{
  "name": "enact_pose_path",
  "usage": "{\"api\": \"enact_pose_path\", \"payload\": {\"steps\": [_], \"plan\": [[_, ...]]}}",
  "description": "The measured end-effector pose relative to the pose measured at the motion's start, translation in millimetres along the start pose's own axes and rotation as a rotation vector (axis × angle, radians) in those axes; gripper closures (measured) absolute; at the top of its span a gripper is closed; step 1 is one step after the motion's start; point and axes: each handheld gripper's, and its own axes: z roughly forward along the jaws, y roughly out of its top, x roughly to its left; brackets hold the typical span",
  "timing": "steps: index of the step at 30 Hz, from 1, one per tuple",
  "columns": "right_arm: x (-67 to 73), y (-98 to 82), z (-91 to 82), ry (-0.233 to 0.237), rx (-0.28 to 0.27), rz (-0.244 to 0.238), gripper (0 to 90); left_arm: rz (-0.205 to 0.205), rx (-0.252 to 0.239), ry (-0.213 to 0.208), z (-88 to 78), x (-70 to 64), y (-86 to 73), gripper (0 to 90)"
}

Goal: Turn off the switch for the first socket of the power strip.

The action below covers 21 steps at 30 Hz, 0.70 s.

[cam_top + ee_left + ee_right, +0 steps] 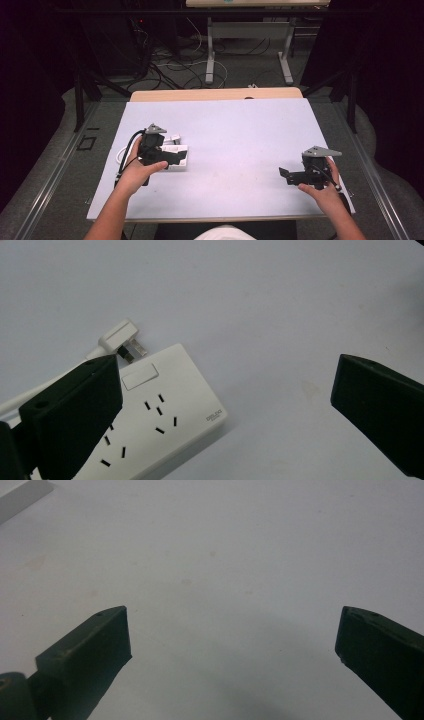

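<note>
Left gripper: jaws spread wide, empty, over the power strip; its plug lies unplugged. Right gripper: open, idle. Insertion remains.

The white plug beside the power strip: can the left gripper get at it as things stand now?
Probably yes. The left gripper hangs over the power strip with its jaws wide open and empty, and the white plug lies unplugged on the table just past the strip's end, with nothing covering it.
</note>
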Motion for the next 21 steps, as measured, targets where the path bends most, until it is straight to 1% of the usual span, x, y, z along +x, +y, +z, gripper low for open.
{"api": "enact_pose_path", "payload": {"steps": [4,6,9,12,13,18,19,20,21], "plan": [[0.0,-0.1,-0.1,-0.002,0.001,0.000,0.8,-0.002,-0.013,-0.009,-3.5,-4.0,-6.3,0.0],[0.1,-0.1,-0.4,-0.004,0.001,0.000,0.8,-0.003,-0.009,-0.012,-5.4,-5.6,-10.4,0.0],[0.3,-0.2,-0.8,-0.001,0.002,0.005,0.8,-0.013,-0.015,-0.011,-8.5,-6.8,-16.7,0.0],[0.3,-0.1,-1.0,0.000,-0.002,0.004,0.8,-0.010,-0.020,-0.004,-13.5,-5.2,-22.8,0.1],[0.0,-0.1,-1.4,-0.002,-0.002,0.000,0.8,-0.012,-0.023,0.006,-15.4,-4.1,-24.6,0.3],[0.0,-0.3,-1.2,-0.004,-0.002,0.003,0.8,-0.057,-0.045,0.032,-27.5,5.3,-34.0,1.1],[0.0,-0.3,-1.2,-0.004,-0.002,0.003,0.8,-0.072,-0.051,0.040,-29.5,7.0,-36.0,1.1],[-0.3,-0.2,-1.4,-0.005,-0.003,0.002,0.8,-0.075,-0.055,0.050,-31.7,9.6,-38.0,1.1],[-0.3,-0.2,-1.4,-0.005,-0.003,0.002,0.8,-0.088,-0.061,0.057,-33.7,11.6,-40.1,1.1]]}}
